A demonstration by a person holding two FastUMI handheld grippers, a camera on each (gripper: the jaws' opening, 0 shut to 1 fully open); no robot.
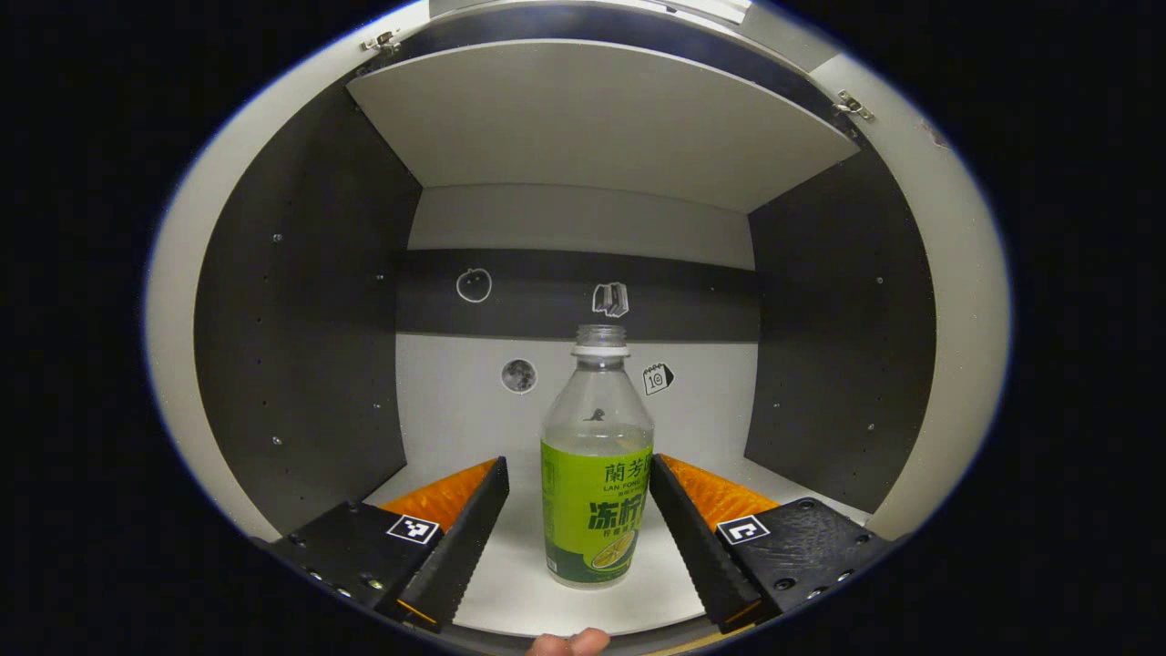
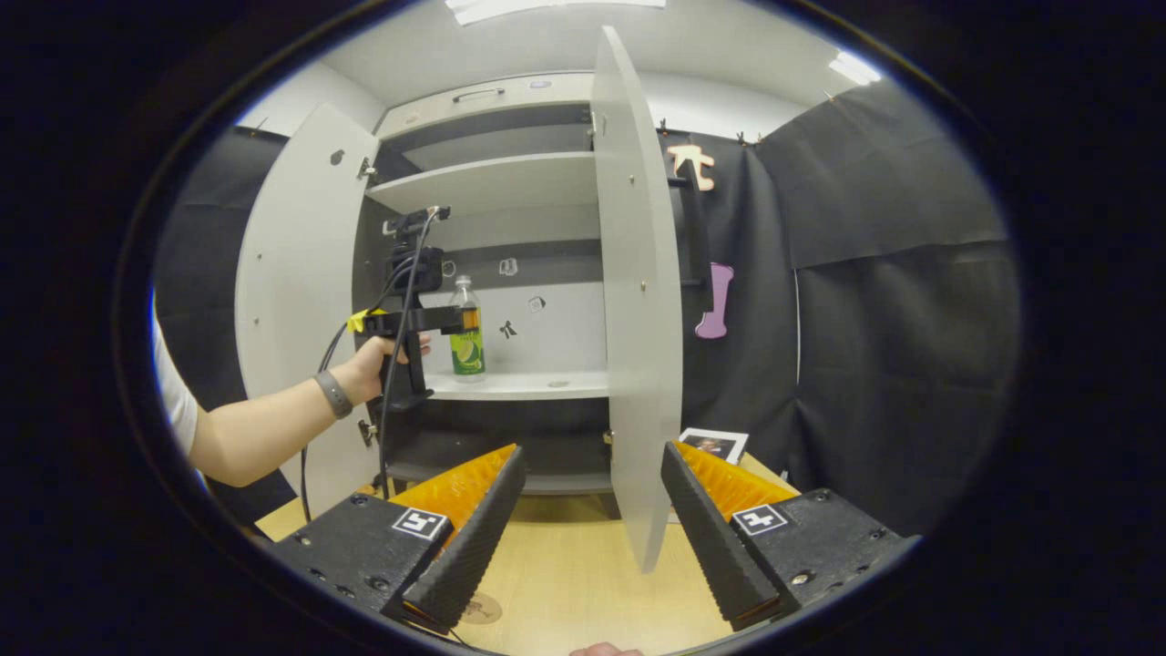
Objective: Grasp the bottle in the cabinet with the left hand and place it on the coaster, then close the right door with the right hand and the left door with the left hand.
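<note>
A clear, uncapped bottle (image 1: 597, 456) with a green label stands upright on the white cabinet shelf (image 1: 510, 592). My left gripper (image 1: 578, 460) is open with the bottle between its fingers. The right finger lies close against the label; a gap shows on the left side. In the right gripper view a hand holds the left gripper (image 2: 463, 319) at the bottle (image 2: 466, 333) inside the cabinet. My right gripper (image 2: 592, 451) hangs open over the wooden table, holding nothing. A round coaster (image 2: 480, 608) peeks out by its left finger. The right door (image 2: 638, 301) and the left door (image 2: 301, 292) stand open.
An upper shelf (image 1: 592, 118) spans the cabinet above the bottle, with dark side walls (image 1: 301, 310) on both sides. Small stickers dot the back wall. A printed card (image 2: 713, 445) lies on the wooden table (image 2: 583, 565) right of the open right door. Black cloth hangs behind.
</note>
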